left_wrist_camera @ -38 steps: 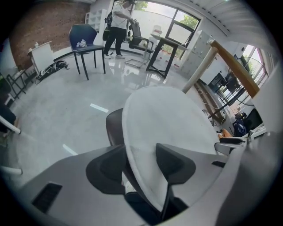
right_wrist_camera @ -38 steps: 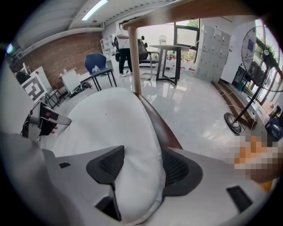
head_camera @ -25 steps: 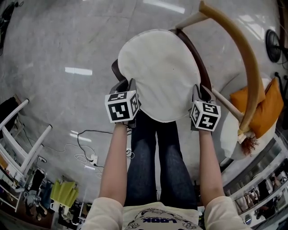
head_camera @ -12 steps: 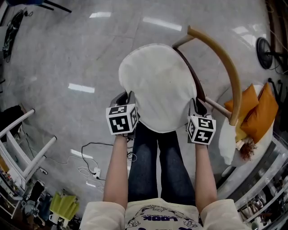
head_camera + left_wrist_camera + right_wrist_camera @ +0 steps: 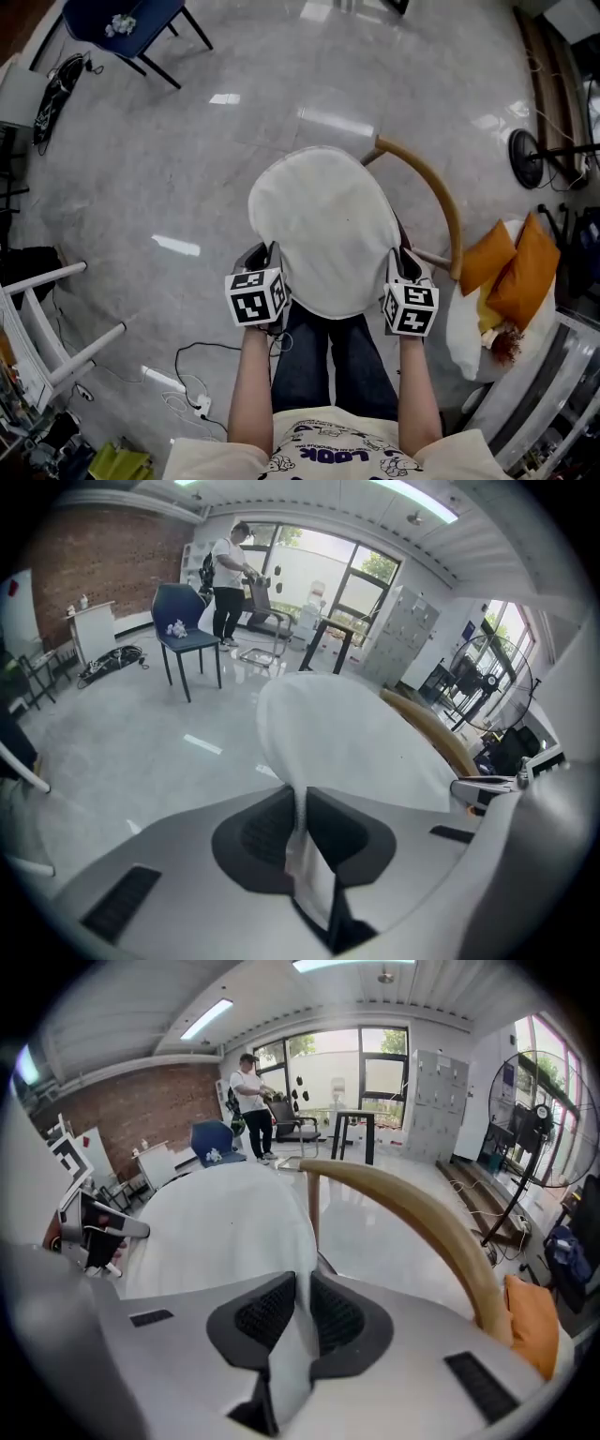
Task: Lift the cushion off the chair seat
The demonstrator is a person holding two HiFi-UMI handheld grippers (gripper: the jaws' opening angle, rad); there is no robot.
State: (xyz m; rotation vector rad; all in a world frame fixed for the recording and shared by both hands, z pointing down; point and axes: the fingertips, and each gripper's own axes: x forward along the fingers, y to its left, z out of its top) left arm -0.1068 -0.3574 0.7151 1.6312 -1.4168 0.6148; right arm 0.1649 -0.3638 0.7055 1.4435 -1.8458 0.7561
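A round white cushion hangs in the air between my two grippers, above a chair with a curved wooden backrest. The cushion hides most of the seat. My left gripper is shut on the cushion's left edge, and in the left gripper view the fabric is pinched between the pads. My right gripper is shut on the right edge, with white fabric squeezed between its pads. In the right gripper view the backrest curves past on the right.
A blue chair stands at the far left. Orange cushions lie on a white seat at the right, near a fan stand. A white rack and floor cables are at the left. A person stands far off.
Both grippers have risen together with the cushion held between them. The chair and the floor now look smaller and farther below.
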